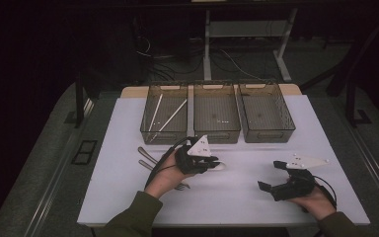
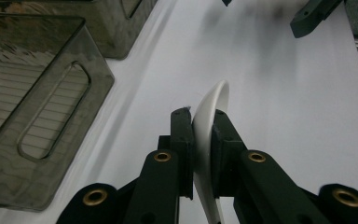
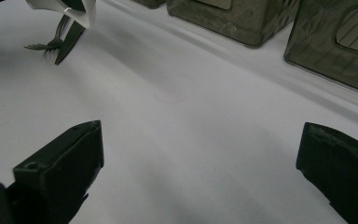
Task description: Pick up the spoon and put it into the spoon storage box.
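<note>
A white spoon (image 2: 209, 121) stands on edge between the jaws of my left gripper (image 2: 204, 116), which is shut on it. In the high view the left gripper (image 1: 212, 163) hovers over the table's middle, in front of the bins, and the spoon's (image 1: 220, 166) tip pokes out to the right. My right gripper (image 1: 270, 175) rests low at the front right, jaws wide apart with nothing between them. The right gripper view shows that gripper (image 3: 200, 163) open over bare white table.
Three dark see-through bins stand in a row at the back: the left bin (image 1: 148, 126) holds two white sticks (image 1: 170, 116), then the middle bin (image 1: 216, 133) and the right bin (image 1: 288, 121). Metal cutlery (image 1: 145, 154) and a fork (image 3: 46, 44) lie left of my left hand.
</note>
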`<state>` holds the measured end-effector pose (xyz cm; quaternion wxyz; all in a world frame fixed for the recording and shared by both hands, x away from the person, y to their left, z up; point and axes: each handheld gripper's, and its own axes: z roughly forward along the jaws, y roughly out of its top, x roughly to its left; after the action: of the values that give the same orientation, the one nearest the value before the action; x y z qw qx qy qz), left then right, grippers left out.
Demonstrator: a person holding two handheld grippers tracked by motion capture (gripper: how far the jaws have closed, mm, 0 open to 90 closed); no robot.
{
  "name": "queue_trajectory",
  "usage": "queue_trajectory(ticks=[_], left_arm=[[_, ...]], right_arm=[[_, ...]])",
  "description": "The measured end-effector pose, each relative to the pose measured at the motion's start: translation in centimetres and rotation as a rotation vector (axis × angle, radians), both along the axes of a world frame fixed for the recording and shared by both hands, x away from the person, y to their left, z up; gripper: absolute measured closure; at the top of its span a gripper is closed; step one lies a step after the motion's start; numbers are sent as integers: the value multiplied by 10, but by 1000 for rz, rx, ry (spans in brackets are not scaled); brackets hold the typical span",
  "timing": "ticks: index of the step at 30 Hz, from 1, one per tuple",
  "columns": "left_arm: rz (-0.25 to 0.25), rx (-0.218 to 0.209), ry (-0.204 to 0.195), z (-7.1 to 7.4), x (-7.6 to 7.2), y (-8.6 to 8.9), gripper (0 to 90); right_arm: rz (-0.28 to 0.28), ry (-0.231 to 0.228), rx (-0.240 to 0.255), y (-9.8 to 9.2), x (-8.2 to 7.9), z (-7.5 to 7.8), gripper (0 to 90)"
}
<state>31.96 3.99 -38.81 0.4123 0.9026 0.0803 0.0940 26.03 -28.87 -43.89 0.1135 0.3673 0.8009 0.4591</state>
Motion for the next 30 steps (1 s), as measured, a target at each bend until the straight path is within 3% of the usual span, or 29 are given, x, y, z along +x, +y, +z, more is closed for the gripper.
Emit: queue_trajectory(ticks=[9,21,22,30], left_arm=[[-5,1,-1,4,7,-2,811],[22,6,-22,17,27,0,811],[24,11,-26,18,29,0,811],[30,17,-49,28,41,-3,811]], right_arm=[[-8,5,2,0,0,0,8],[-8,-11,2,-1,1,-1,8],[-6,7,2,-1,0,0,8],[-10,3,6,-1,0,0,8]])
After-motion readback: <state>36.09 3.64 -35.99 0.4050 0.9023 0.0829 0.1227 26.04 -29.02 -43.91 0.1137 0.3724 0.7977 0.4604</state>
